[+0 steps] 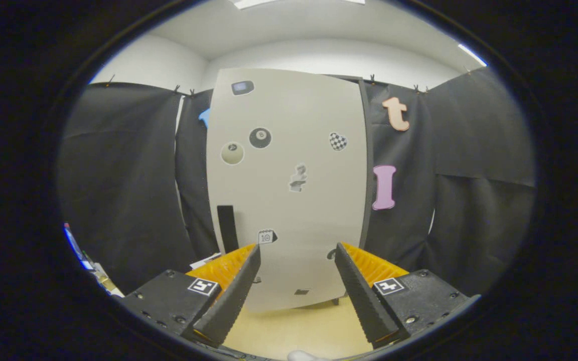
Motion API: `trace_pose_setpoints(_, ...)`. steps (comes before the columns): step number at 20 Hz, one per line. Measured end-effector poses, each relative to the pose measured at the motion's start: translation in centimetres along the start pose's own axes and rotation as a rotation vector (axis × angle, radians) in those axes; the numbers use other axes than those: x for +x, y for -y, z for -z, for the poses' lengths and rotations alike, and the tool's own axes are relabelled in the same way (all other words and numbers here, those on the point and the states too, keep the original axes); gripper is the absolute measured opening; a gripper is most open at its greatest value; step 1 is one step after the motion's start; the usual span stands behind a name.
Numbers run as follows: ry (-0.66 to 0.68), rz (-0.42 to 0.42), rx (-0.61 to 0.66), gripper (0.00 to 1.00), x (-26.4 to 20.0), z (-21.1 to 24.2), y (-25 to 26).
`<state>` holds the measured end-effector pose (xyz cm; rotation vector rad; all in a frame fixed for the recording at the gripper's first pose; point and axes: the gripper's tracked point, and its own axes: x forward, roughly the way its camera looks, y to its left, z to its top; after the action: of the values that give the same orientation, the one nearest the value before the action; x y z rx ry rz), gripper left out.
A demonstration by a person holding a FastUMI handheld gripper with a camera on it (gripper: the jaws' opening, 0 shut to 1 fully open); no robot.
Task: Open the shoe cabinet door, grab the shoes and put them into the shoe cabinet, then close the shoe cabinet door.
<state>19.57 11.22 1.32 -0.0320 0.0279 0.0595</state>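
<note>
The tall beige shoe cabinet door (289,190) sits dead centre of the frame, flat, matte and shut, dotted with small stickers, with a black rectangular handle strip (227,228) at its lower left. The hand-held gripper (296,273) at the bottom is spread open with nothing between its ribbed black fingers (229,301), door just beyond them. Pale yellow floor (294,326) below, black cloth wall either side, white ceiling up top.

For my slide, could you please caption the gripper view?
Open gripper faces the closed, sticker-dotted shoe cabinet door, black handle ahead of its fingers.
</note>
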Motion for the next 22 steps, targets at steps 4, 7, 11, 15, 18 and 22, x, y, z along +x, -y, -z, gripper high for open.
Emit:
trace_pose_setpoints(4, 0.018, 0.038, 0.007, 0.98, -1.8, -1.5, 2.2)
trace_pose_setpoints(7, 0.037, 0.071, 0.003, 0.98, -3.3, -2.8, 3.9)
trace_pose_setpoints(11, 0.045, 0.097, 0.015, 0.98, -4.7, -3.3, 5.1)
trace_pose_setpoints(15, 0.053, 0.121, 0.024, 0.98, -5.5, -3.6, 6.5)
trace_pose_setpoints(18, 0.048, 0.125, 0.029, 0.98, -5.9, -3.4, 6.8)
trace_pose_setpoints(22, 0.048, 0.13, 0.037, 0.98, -6.0, -3.2, 7.0)
